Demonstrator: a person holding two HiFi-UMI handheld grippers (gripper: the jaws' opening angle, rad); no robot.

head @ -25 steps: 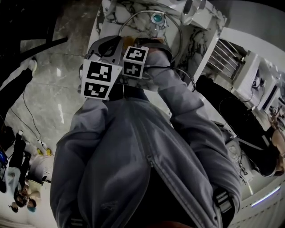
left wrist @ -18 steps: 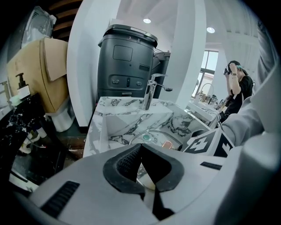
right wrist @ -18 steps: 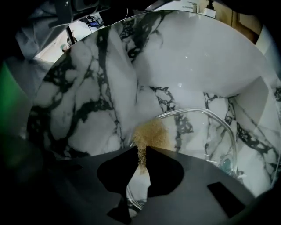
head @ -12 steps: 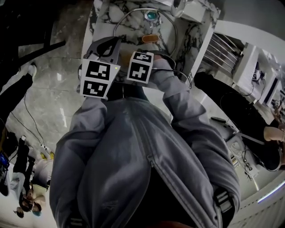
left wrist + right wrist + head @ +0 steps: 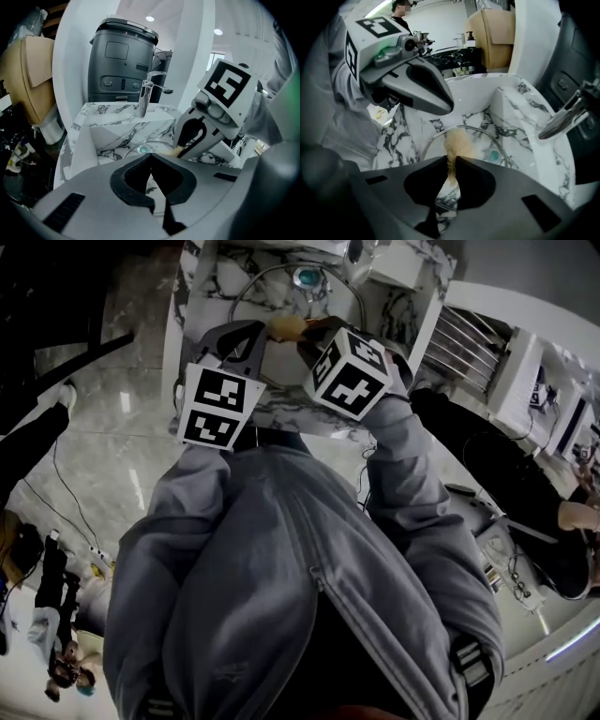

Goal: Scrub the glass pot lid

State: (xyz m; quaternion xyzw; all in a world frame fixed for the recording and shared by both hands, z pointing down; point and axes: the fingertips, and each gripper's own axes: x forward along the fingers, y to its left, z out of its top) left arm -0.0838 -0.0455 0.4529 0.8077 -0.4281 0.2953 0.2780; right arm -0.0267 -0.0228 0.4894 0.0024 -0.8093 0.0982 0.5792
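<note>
Two hand-held grippers work over a marble-veined sink basin [image 5: 520, 108]; places are given from the glass pot lid [image 5: 482, 143], which lies flat on the basin floor.

Left of the lid's centre, the left gripper [image 5: 150, 159] hangs above the near-left rim. Its fingers are clenched tip to tip with nothing seen between them, and the lid's thin metal rim band shows through the gap below.

At the centre, the lid is a round, clear, smooth disc with a small teal knob [image 5: 493, 154]. Being circular, it has no long axis, so any line of approach meets it alike.

Right of centre and on the near side of the knob, the right gripper [image 5: 451, 161] points steeply down. Its fingers grasp a tan fibrous scrubber [image 5: 458, 140], coarse, soft and elongated, whose long axis runs out from the fingers toward the knob. Whether its free end touches the glass cannot be told.

Key relation: the glass lies below and just ahead of the scrubber, so the right hand is judged the nearer working hand. The next stroke calls for lowering the pad onto the pane.

Beyond the lid stands a chrome faucet [image 5: 144, 96].
</note>
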